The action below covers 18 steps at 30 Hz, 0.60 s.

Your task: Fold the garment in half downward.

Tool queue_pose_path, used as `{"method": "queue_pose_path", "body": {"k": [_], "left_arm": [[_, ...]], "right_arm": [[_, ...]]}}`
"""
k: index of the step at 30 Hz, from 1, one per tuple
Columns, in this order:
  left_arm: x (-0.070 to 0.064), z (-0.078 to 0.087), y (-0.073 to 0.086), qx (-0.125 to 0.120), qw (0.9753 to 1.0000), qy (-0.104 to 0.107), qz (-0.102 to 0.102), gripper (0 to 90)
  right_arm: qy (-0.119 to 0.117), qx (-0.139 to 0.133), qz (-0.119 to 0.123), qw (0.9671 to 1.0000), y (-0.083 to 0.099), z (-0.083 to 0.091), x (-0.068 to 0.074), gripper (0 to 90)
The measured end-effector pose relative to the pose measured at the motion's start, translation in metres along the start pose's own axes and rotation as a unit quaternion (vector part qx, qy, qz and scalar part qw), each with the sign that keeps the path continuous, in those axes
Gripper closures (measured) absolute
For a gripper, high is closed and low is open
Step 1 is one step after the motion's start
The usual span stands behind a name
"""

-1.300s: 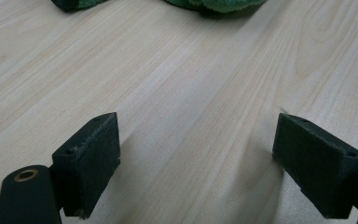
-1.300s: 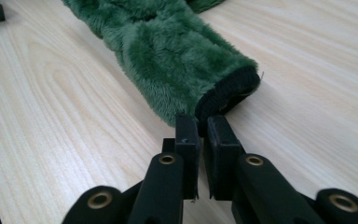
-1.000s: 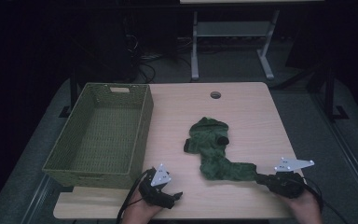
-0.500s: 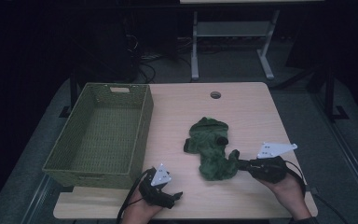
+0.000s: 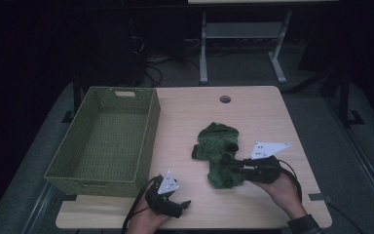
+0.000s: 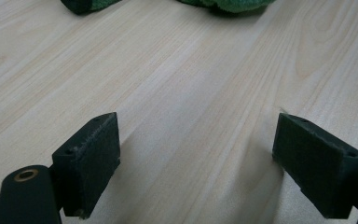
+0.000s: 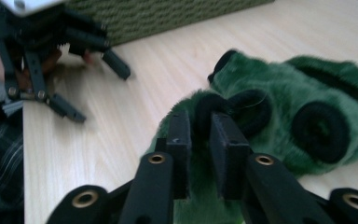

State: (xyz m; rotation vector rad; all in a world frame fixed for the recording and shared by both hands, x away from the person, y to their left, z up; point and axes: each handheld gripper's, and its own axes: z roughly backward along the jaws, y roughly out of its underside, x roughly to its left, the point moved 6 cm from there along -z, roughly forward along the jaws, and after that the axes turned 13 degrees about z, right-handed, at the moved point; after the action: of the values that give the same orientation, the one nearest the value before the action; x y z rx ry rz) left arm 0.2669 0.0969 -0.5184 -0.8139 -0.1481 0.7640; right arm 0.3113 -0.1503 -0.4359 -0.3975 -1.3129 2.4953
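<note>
Left gripper (image 5: 184, 204) near the table's (image 5: 185, 117) front edge, low over bare wood, jaws spread wide, nothing between them. Right gripper (image 7: 199, 135) toward the front right, jaws pressed nearly together, pinching a fold of the green plush toy (image 5: 219, 151). Toy lies crumpled mid-table, right of centre, black ring-shaped trim on its fur. Green woven basket (image 5: 78, 156) fills the left side up to the back edge. Round cable hole (image 5: 225, 99) near the back edge.

My high view is dim and murky past the table (image 5: 272, 112); both gripper views look brighter, soft-focused up close
</note>
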Motion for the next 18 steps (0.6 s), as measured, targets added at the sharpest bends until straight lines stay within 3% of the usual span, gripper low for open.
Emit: {"method": "queue_pose_path", "body": {"k": [7, 12, 14, 16, 18], "left_arm": [[0.0, 0.0, 0.0, 0.0, 1.0, 0.001, 0.0, 14.1], [0.0, 0.0, 0.0, 0.002, 1.0, 0.001, 0.0, 14.1], [0.0, 0.0, 0.0, 0.002, 1.0, 0.001, -0.001, 14.1], [0.0, 0.0, 0.0, 0.002, 1.0, 0.001, -0.001, 14.0], [0.0, 0.0, 0.0, 0.002, 1.0, 0.002, -0.001, 14.0]], "right_arm": [[0.01, -0.005, -0.009, 0.9999, 0.0, -0.003, -0.012, 84.6], [-0.016, 0.034, -0.034, 0.9987, 0.013, -0.037, -0.019, 89.1], [-0.023, 0.041, -0.034, 0.9983, 0.016, -0.041, -0.018, 89.1], [-0.043, 0.076, -0.031, 0.9957, 0.025, -0.053, -0.011, 89.5], [-0.043, 0.086, -0.026, 0.995, 0.029, -0.058, -0.007, 89.6]]}}
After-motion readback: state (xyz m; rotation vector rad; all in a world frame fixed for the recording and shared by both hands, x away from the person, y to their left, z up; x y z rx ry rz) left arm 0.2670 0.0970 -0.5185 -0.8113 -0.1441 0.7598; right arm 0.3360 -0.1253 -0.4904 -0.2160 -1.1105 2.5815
